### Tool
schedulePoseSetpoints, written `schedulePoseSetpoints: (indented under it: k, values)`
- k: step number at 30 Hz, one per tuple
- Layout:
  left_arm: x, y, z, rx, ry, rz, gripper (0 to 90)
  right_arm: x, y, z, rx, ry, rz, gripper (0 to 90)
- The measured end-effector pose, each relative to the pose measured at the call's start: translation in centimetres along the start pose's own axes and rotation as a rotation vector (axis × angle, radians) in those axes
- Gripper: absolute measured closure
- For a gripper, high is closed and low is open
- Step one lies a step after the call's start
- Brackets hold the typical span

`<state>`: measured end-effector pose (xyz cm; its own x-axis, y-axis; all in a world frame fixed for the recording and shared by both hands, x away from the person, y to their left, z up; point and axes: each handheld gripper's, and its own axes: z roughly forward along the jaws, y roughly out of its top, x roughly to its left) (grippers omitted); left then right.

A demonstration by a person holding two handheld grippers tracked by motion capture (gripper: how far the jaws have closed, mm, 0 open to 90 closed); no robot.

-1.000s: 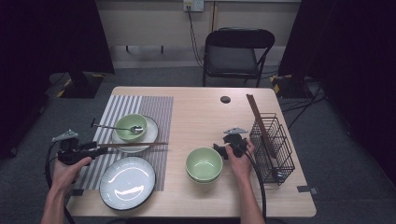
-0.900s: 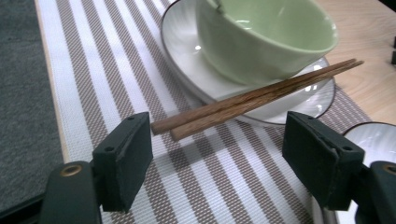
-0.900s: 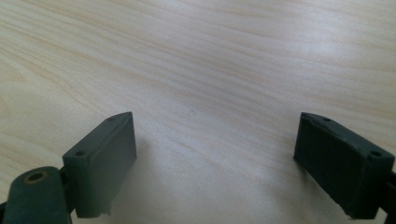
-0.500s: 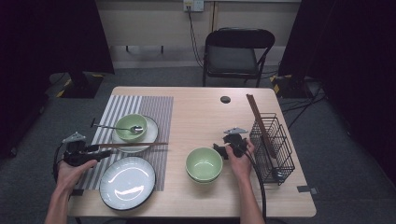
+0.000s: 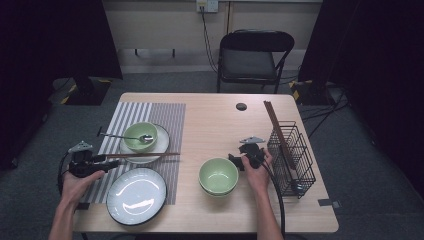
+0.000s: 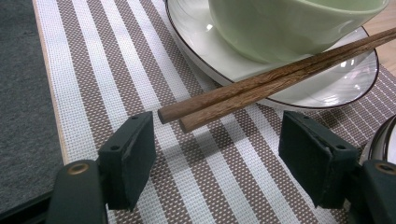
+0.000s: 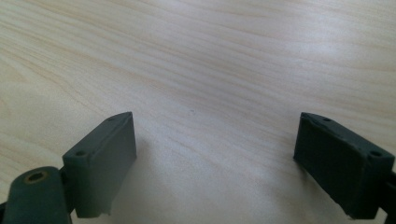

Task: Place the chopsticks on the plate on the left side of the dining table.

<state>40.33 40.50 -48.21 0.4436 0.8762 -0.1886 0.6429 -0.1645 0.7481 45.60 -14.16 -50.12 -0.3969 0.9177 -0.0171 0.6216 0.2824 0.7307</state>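
Left gripper view: squared wooden chopsticks (image 6: 261, 91)

Bench (image 5: 210, 120) centre strip open from 12 to 6 o'clock: bare wood between placemat (image 5: 167, 112) and wire rack (image 5: 295, 155), small dark disc (image 5: 241, 106) near the far edge. Left tongs (image 6: 217, 140) wide apart, chopsticks (image 6: 280, 77) ends just ahead of the gap, lying across plate (image 6: 327, 88) under the green bowl (image 6: 289, 23). Large plate (image 5: 136, 195) blocks 5 o'clock of them. Right tongs (image 7: 215, 158) over bare wood; second bowl (image 5: 218, 176) at 9 o'clock, rack at 3
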Motion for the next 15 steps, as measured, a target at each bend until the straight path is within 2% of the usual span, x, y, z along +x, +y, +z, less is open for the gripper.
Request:
schedulePoseSetpoints:
  k: [4, 15]
  values:
    - [-0.26, 0.16, 0.0, 0.002, -0.005, 0.018, 27.3, 0.0, 0.0, 0.0, 0.0, 0.0, 0.0, 12.0]
    - [-0.72, 0.5, 0.15, 0.01, 0.002, 0.032, 26.9, 0.0, 0.0, 0.0, 0.0, 0.0, 0.0, 12.0]
